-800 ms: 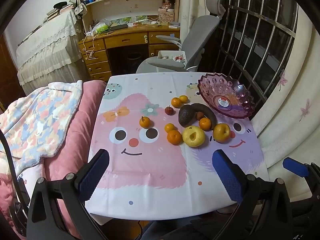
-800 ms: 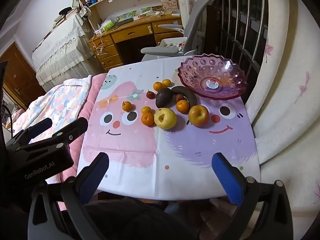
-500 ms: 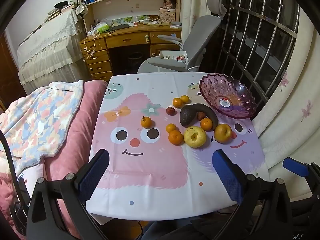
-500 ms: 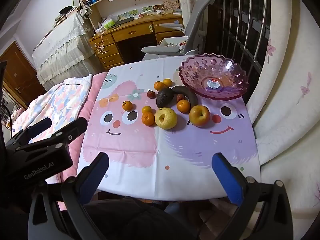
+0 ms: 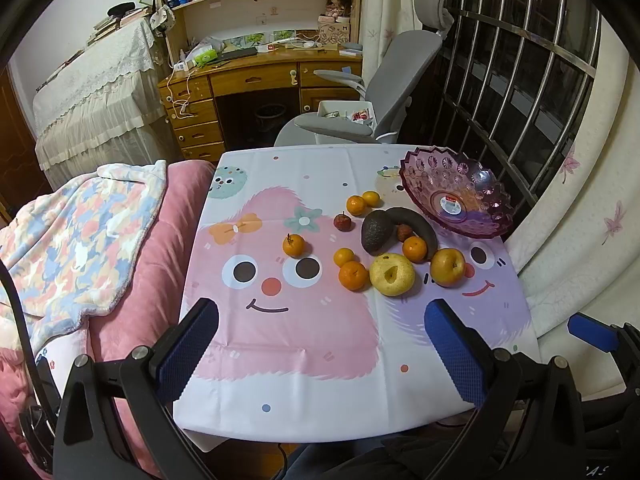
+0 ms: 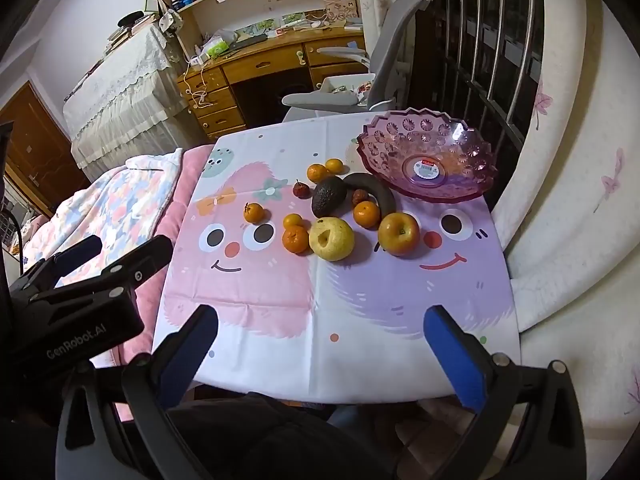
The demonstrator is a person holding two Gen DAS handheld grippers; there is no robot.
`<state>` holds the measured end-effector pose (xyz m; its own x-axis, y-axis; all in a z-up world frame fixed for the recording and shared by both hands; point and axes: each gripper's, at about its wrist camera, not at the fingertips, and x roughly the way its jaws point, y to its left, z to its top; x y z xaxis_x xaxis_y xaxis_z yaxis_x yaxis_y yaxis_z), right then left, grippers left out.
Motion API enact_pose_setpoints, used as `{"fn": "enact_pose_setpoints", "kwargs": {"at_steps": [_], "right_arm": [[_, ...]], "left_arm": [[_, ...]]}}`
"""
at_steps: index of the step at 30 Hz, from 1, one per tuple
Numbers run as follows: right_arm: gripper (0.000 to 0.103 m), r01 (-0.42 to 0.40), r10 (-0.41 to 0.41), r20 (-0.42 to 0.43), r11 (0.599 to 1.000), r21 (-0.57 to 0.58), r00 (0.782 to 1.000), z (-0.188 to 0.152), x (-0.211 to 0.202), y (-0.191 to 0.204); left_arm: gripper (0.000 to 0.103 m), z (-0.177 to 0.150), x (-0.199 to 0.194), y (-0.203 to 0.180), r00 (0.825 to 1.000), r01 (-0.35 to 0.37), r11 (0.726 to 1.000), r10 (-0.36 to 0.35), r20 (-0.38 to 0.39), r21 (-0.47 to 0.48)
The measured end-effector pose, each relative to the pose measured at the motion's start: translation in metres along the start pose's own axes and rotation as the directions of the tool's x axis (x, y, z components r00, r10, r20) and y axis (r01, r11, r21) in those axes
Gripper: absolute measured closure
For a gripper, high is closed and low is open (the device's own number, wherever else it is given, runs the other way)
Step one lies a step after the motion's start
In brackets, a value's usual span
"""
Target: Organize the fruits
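Fruits are all lying loose on the table, none yet inside the scalloped pink-purple glass bowl, so by my reading the organizing is only just beginning and every piece is waiting to be moved.

Starting from the left hand-held gripper, its blue-padded jaws are standing spread wide with nothing between them, hovering over the near edge of the table's cartoon-face cloth. The right hand-held gripper is likewise gaping and holding nothing, tilting down toward the same near edge; beside it in the right wrist view the left tool is showing as a black body.

Beyond both sets of jaws a bare stretch of cloth is separating them from the fruit cluster. Nearest is sitting the large yellow pear-like fruit, with a round orange tangerine touching its left side and a golden-brown round apple just beside on the right. Behind them are lying a dark green avocado and a long dark curved fruit, with smaller tangerines and small reddish fruits scattered around. The empty bowl is standing at the far right corner, just behind the cluster, well apart from either tool.
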<state>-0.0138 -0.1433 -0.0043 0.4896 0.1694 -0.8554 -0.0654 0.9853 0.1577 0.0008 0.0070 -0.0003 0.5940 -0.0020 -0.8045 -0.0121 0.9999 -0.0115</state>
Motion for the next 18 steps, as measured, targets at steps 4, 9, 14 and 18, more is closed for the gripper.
{"fn": "enact_pose_setpoints", "kwargs": {"at_steps": [4, 9, 14, 18], "right_arm": [[0.000, 0.000, 0.000, 0.000, 1.000, 0.000, 1.000, 0.000, 0.000, 0.001], [0.000, 0.002, -0.002, 0.001, 1.000, 0.002, 1.000, -0.001, 0.001, 0.004], [0.000, 0.003, -0.003, 0.004, 1.000, 0.000, 1.000, -0.003, 0.002, 0.007], [0.000, 0.013, -0.013, 0.002, 1.000, 0.012, 1.000, 0.002, -0.001, 0.006]], "left_arm": [[0.001, 0.003, 0.000, 0.003, 1.000, 0.001, 1.000, -0.001, -0.001, -0.003], [0.001, 0.005, 0.000, 0.004, 1.000, 0.005, 1.000, -0.005, -0.002, 0.002], [0.001, 0.007, 0.005, 0.016, 1.000, 0.018, 1.000, -0.018, -0.002, 0.004], [0.001, 0.006, 0.008, 0.018, 1.000, 0.030, 0.999, -0.030, -0.006, 0.010]]}}
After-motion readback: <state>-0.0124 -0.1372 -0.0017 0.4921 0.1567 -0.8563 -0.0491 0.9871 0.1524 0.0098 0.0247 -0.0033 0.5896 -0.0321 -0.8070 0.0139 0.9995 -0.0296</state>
